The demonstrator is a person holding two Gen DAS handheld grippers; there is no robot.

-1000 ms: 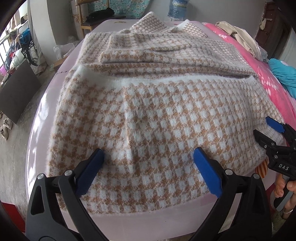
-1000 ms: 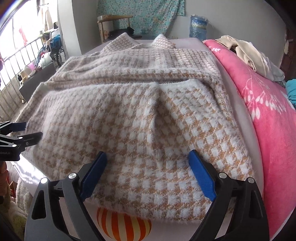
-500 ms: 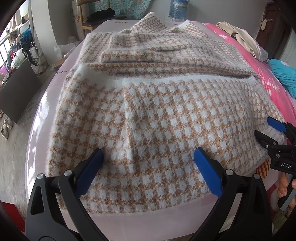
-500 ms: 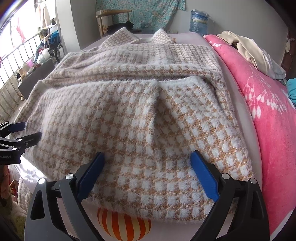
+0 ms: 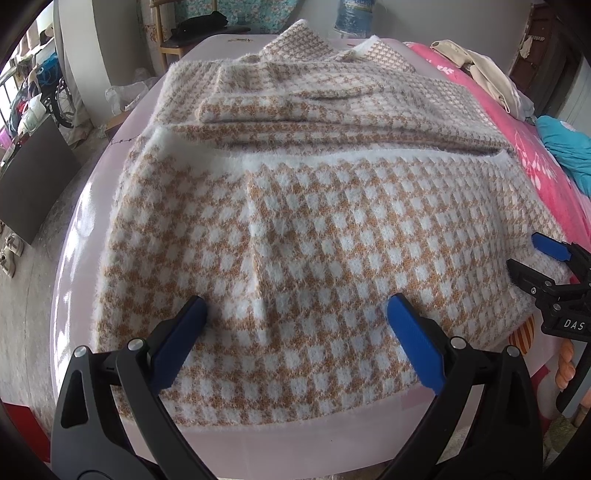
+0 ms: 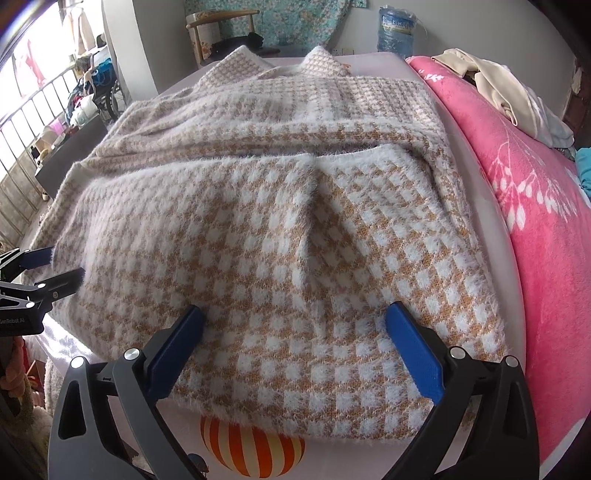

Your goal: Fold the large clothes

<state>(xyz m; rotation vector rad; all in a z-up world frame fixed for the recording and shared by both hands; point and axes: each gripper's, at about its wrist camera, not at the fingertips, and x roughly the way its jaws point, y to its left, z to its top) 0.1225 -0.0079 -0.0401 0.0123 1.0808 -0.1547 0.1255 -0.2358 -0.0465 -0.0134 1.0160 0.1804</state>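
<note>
A large fuzzy tan-and-white houndstooth sweater (image 5: pixel 314 229) lies spread on a pale pink table (image 5: pixel 85 206), its lower part folded up over the body and the sleeves folded across the far part. It also shows in the right wrist view (image 6: pixel 280 236). My left gripper (image 5: pixel 295 314) is open and empty, hovering over the near hem at the left. My right gripper (image 6: pixel 293 317) is open and empty over the near hem at the right. Each gripper shows in the other's view: the right one (image 5: pixel 524 254) and the left one (image 6: pixel 55 266).
A pink floral blanket (image 6: pixel 535 206) lies along the right side with beige clothes (image 6: pixel 491 88) and a teal cloth (image 5: pixel 565 147) on it. An orange-striped ball (image 6: pixel 255 450) sits below the near table edge. A chair (image 6: pixel 218 29) and water jug (image 6: pixel 395 29) stand beyond.
Both grippers stay open over the near hem. The views have barely shifted; the sweater has not moved.
</note>
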